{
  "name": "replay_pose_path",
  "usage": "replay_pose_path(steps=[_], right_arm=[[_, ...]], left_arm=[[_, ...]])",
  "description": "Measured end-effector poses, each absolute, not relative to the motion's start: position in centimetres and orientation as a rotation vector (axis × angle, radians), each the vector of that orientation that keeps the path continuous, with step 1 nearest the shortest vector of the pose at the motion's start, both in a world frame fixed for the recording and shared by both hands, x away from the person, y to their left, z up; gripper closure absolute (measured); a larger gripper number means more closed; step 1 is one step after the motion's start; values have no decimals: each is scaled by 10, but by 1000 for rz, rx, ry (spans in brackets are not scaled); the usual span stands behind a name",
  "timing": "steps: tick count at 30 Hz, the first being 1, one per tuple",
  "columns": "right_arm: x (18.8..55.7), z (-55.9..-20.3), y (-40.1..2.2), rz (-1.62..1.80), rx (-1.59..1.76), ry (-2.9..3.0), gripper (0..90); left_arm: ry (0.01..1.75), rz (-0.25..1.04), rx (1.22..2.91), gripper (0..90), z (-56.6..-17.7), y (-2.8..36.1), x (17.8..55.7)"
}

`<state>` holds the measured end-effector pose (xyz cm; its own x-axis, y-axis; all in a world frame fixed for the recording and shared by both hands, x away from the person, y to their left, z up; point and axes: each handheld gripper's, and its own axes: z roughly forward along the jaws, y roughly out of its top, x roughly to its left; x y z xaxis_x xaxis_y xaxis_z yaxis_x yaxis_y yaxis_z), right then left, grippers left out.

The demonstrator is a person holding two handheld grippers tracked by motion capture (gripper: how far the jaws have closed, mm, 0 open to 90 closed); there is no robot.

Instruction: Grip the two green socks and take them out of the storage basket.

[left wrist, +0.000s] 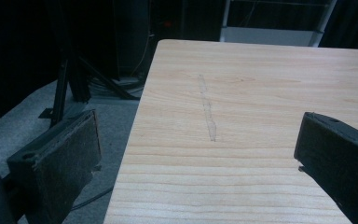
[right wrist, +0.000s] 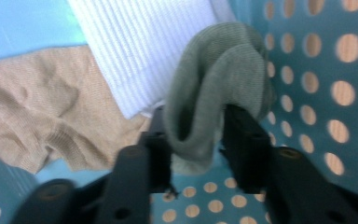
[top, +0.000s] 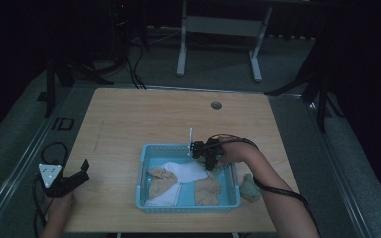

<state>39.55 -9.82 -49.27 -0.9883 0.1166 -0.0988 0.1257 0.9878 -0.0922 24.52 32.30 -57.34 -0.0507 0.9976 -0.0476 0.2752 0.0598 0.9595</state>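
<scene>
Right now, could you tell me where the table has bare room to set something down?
The far half of the table beyond the blue basket is bare, as is the strip between the basket and the left gripper. The basket is crowded with socks; a green sock sits at its right.

Socks [top: 181, 179] lie in the basket [top: 188, 207] on the table [top: 144, 114], one more sock [top: 250, 187] just right of it
</scene>
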Motion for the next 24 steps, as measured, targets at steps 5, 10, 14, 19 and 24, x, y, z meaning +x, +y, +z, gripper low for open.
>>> replay_pose_path(steps=[5,10,14,19,24], right_arm=[[392,-482,-99,-131,175,3049,829],[382,-459,-102,-89,156,3050,841],[374,-439,-103,-63,135,3050,842],[369,-416,-108,-16,125,3061,841],[364,-392,-114,39,119,3047,841]], left_arm=[[1472,1057,1350,7,-573,323,245],[1475,1058,1351,7,-574,323,245],[1477,1058,1348,7,-574,323,245],[1478,1057,1347,7,-574,323,246],[1479,1057,1346,7,-574,323,246]])
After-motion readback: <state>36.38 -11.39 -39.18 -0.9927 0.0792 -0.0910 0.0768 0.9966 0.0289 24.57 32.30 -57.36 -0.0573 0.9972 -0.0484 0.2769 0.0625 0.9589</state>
